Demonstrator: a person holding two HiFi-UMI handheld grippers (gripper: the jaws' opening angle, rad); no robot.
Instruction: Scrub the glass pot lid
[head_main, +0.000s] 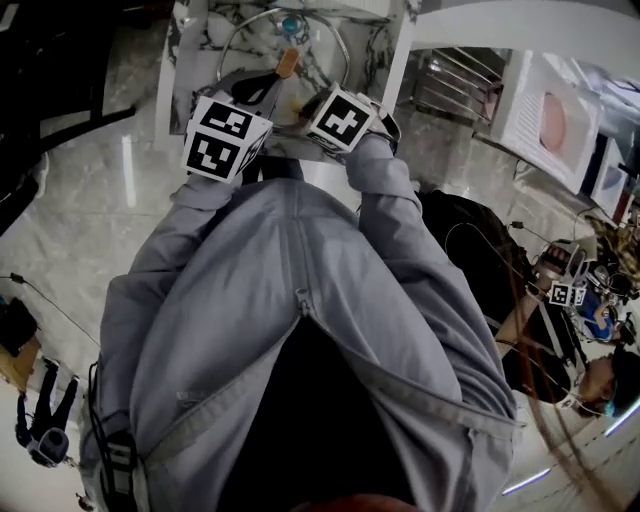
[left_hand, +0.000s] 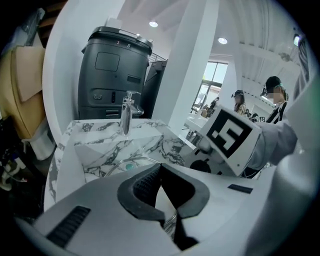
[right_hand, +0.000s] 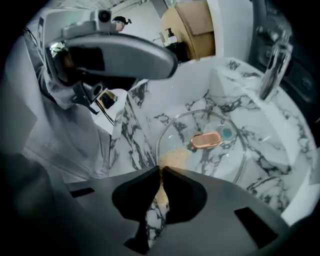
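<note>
The glass pot lid (right_hand: 220, 165) lies in the marble sink (right_hand: 145, 125) with its copper handle (right_hand: 205, 140) up. From the head view I see its metal rim (head_main: 340, 45) and handle (head_main: 288, 62) beyond both marker cubes. My right gripper (right_hand: 160, 168) hangs above the lid's near edge, shut on a thin tan scrub pad (right_hand: 174, 159) that flares out past the tips. My left gripper (left_hand: 160, 166) is shut with nothing in it, held over the lid's rim (left_hand: 112, 164). Its grey body (right_hand: 120, 52) shows above the sink in the right gripper view.
A chrome faucet (right_hand: 272, 70) stands at the back of the basin, above the teal drain (right_hand: 227, 133). A black appliance (left_hand: 112, 70) sits behind the sink. A wire rack (head_main: 455, 85) is to the right, and a seated person (head_main: 590, 380) further right.
</note>
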